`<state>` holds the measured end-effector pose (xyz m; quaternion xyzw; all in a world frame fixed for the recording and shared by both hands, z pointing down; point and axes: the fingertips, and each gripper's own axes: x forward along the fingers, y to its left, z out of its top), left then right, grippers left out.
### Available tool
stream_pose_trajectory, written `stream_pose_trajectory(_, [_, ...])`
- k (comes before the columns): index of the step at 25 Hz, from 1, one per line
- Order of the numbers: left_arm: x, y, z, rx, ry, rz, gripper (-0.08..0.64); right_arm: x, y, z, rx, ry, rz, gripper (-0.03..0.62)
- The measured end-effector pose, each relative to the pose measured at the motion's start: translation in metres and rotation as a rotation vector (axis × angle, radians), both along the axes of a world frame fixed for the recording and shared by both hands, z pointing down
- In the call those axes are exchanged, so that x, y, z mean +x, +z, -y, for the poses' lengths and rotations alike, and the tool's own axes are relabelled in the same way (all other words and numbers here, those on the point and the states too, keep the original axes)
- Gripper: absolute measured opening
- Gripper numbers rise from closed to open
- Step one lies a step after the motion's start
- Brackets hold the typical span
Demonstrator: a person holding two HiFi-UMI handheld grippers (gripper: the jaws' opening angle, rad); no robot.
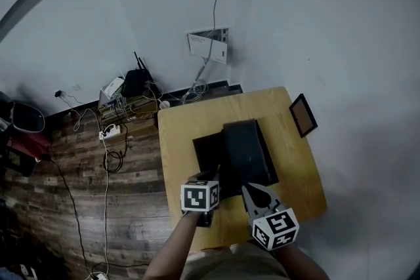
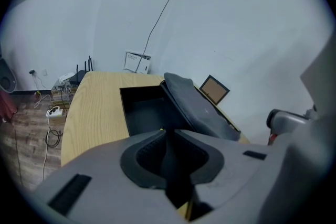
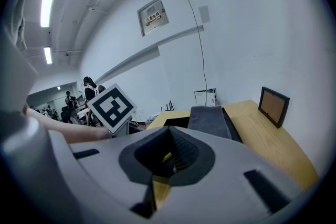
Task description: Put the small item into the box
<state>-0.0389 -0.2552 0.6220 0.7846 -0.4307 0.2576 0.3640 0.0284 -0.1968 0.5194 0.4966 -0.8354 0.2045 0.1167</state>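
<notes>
1. Fingers (image 2: 143, 153) of the left gripper (image 2: 167, 134) are pressed together on nothing. They are poised at the near edge of the open black box (image 2: 140, 113), which sits on the tabletop (image 2: 94, 107) with its lid (image 2: 198, 103) tipped open toward the right.
2. The right gripper (image 3: 169, 136) has its fingers almost closed on what looks like a small yellow item (image 3: 167, 157), short of the box. The pickup seems done, and placing it in the box remains.
3. A wall sign (image 3: 153, 17) carries red characters too small to read. The marker cube (image 3: 111, 107) shows only a pattern, and the picture frame (image 3: 273, 105) has no legible print.
</notes>
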Motion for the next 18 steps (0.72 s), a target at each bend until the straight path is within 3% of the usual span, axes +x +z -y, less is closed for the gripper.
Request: stream_pose_trajectory(18, [-0.022,-0.089,-0.055,0.188,-0.135,-0.092,0.002,0.005,-0.029,-0.036,0.076,-0.012,0.016,0.000])
